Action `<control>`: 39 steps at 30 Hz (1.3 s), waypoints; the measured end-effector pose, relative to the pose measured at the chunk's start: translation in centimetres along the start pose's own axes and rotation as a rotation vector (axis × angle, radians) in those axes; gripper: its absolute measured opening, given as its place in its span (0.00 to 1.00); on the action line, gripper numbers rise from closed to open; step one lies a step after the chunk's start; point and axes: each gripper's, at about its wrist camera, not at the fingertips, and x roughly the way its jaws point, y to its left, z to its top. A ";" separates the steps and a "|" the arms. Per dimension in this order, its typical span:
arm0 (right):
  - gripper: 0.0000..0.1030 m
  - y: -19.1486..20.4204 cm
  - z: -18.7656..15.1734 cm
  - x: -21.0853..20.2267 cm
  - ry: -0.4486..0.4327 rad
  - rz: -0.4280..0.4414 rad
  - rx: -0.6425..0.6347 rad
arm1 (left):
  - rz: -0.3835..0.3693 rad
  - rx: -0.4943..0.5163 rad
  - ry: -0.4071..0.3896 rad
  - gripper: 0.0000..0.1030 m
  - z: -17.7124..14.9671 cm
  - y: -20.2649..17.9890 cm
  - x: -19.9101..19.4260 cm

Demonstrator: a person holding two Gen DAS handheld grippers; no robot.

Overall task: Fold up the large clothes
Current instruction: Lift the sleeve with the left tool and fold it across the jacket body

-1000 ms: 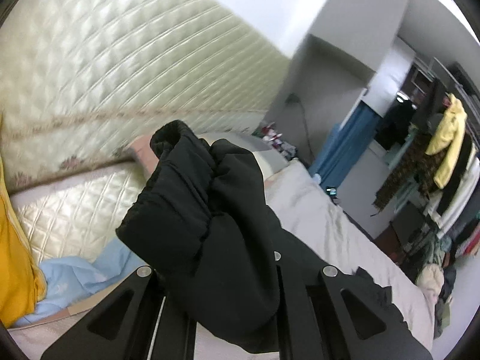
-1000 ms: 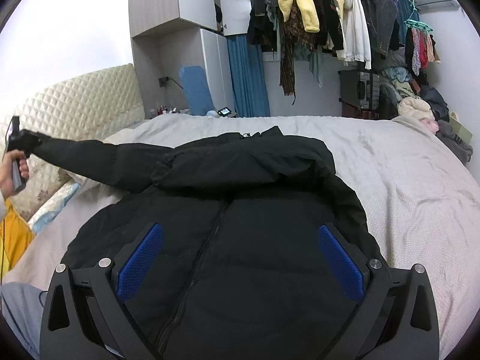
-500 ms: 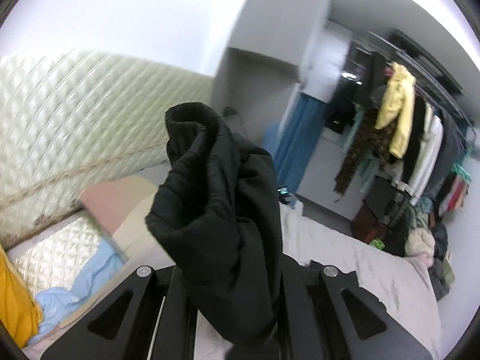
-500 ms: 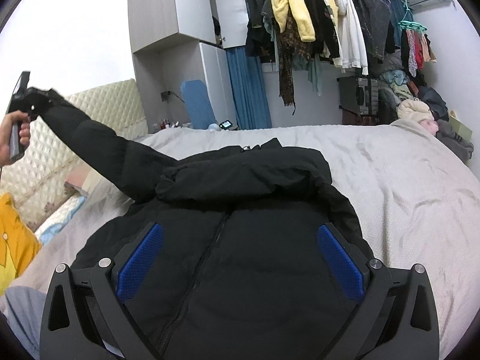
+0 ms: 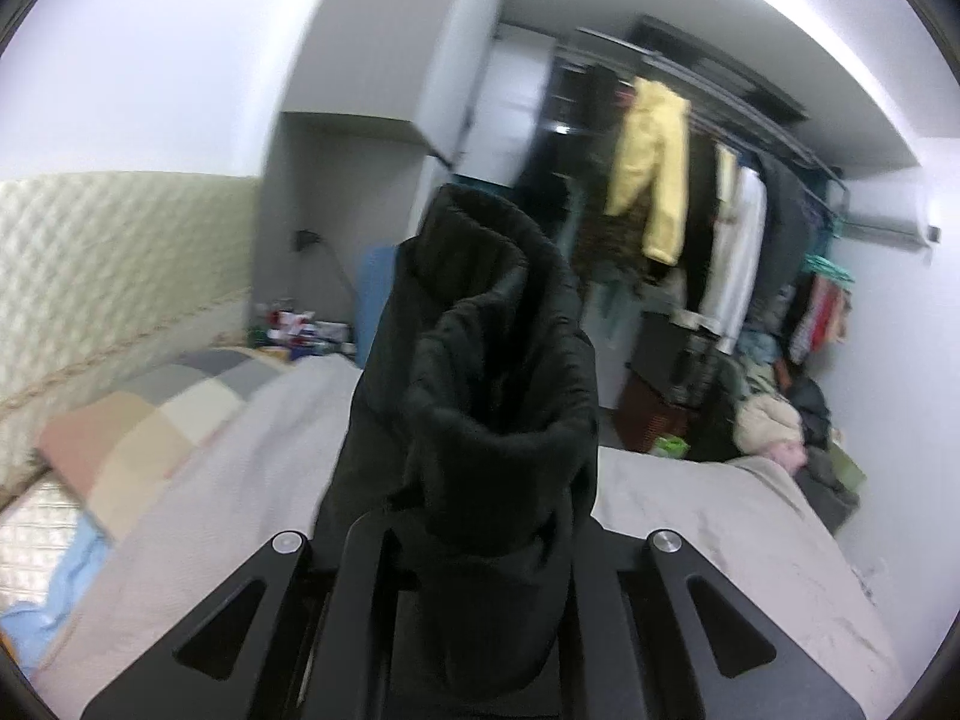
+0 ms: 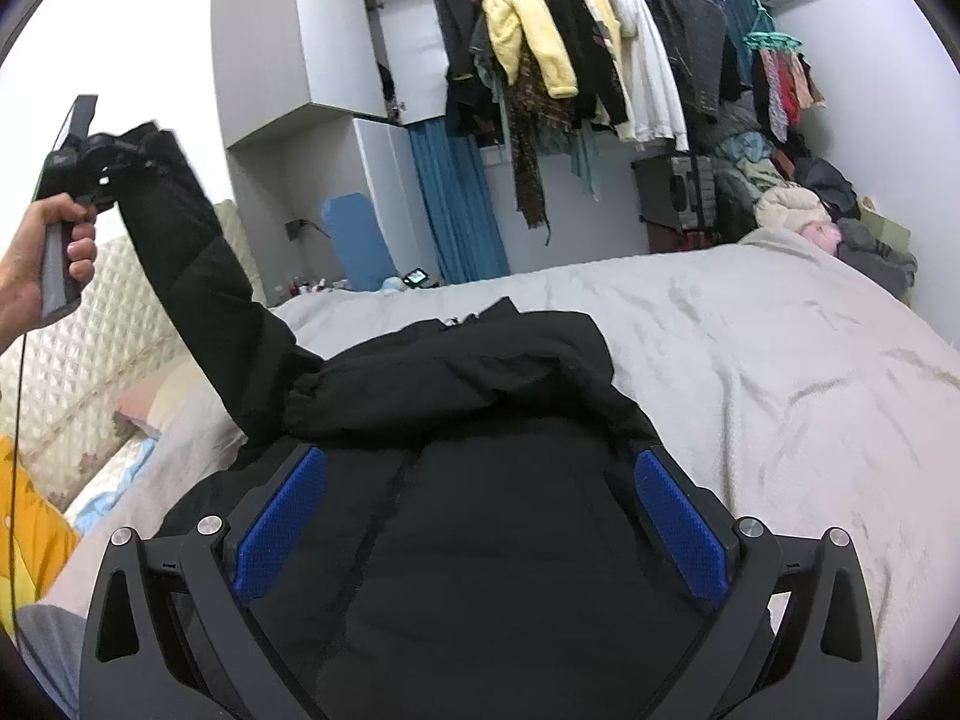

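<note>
A large black puffer jacket (image 6: pixel 492 540) lies zip-up on the bed (image 6: pixel 780 360). Its left sleeve (image 6: pixel 198 288) is lifted high and slants up to my left gripper (image 6: pixel 90 162), which a hand (image 6: pixel 36 264) holds at the far left. In the left wrist view the bunched cuff (image 5: pixel 480 360) sticks up between the fingers of the left gripper (image 5: pixel 474 540). Its jaws are opening slightly but still pinch the cuff. My right gripper (image 6: pixel 480 504) hovers over the jacket's body, with its blue pads (image 6: pixel 282 516) wide apart and nothing gripped.
A quilted cream headboard (image 6: pixel 90 348) and a checked pillow (image 5: pixel 150 420) lie to the left, with yellow cloth (image 6: pixel 30 528) at the near left edge. A rack of hanging clothes (image 6: pixel 600 60) and a heap of garments (image 6: pixel 810 210) stand beyond the bed.
The left gripper has swung up and toward the rack with the cuff, so the sleeve has gone from lying stretched out to standing steeply raised. The right gripper has crept forward over the jacket.
</note>
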 end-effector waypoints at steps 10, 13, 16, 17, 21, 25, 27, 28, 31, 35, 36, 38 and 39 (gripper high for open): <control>1.00 -2.1 -0.3 -0.3 0.009 0.021 0.063 | -0.159 0.084 0.098 0.11 -8.1 -11.8 6.2; 1.00 -2.6 -0.4 -0.3 0.012 0.027 0.079 | -0.200 0.118 0.141 0.11 -11.6 -14.7 8.2; 1.00 -3.0 -0.4 -0.1 0.019 0.034 0.095 | -0.231 0.125 0.187 0.11 -14.6 -17.1 10.2; 1.00 -3.1 -0.4 0.0 0.021 0.036 0.100 | -0.237 0.125 0.201 0.11 -15.6 -17.8 11.0; 1.00 -3.6 -0.6 0.6 0.036 0.044 0.119 | -0.274 0.111 0.247 0.11 -20.4 -20.0 13.3; 1.00 -4.0 -0.6 1.1 0.050 0.049 0.141 | -0.273 0.116 0.314 0.11 -24.3 -21.0 16.0; 1.00 -4.0 -0.7 1.3 0.055 0.059 0.146 | -0.273 0.086 0.343 0.11 -26.0 -21.3 17.3; 1.00 -4.0 -0.7 1.4 0.057 0.063 0.149 | -0.272 0.082 0.350 0.11 -26.5 -21.1 17.6; 1.00 -4.2 -0.8 1.7 0.071 0.073 0.160 | -0.259 0.079 0.376 0.11 -28.0 -21.3 19.3; 1.00 -4.7 -0.9 2.3 0.089 0.078 0.189 | -0.254 0.065 0.421 0.11 -29.9 -20.8 21.3; 1.00 -4.8 -0.9 2.5 0.094 0.083 0.192 | -0.246 0.075 0.436 0.11 -30.5 -20.9 21.7; 1.00 -4.8 -0.9 2.8 0.101 0.088 0.192 | -0.243 0.102 0.444 0.11 -31.1 -21.2 22.1; 1.00 -4.8 -0.9 3.0 0.105 0.088 0.189 | -0.242 0.106 0.443 0.11 -31.1 -21.2 22.0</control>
